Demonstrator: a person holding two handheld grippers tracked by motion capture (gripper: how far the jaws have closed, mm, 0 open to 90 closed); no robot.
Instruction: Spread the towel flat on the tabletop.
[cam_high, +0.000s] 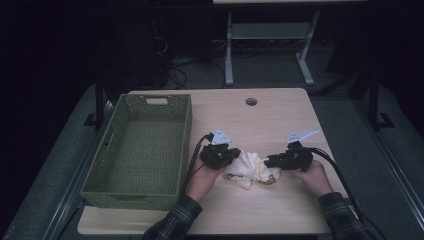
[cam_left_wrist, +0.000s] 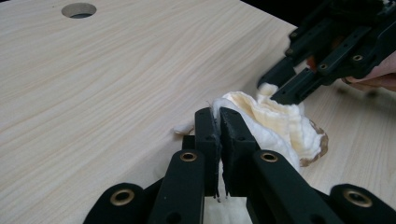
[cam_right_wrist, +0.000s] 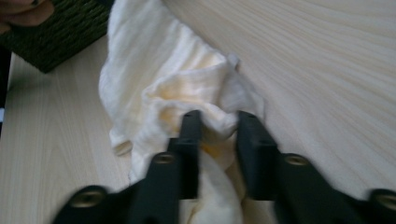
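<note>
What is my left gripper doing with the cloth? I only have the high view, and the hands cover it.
Observer: The left gripper is shut on an edge of the cloth; a thin fold is pinched between its jaws.
Operator: And the right one?
Observer: In its own view the right gripper has a bunched fold between its jaws, with a gap between the pads.
Operator: Anything odd about the cloth?
Observer: It has a brownish trim along its rim.
</note>
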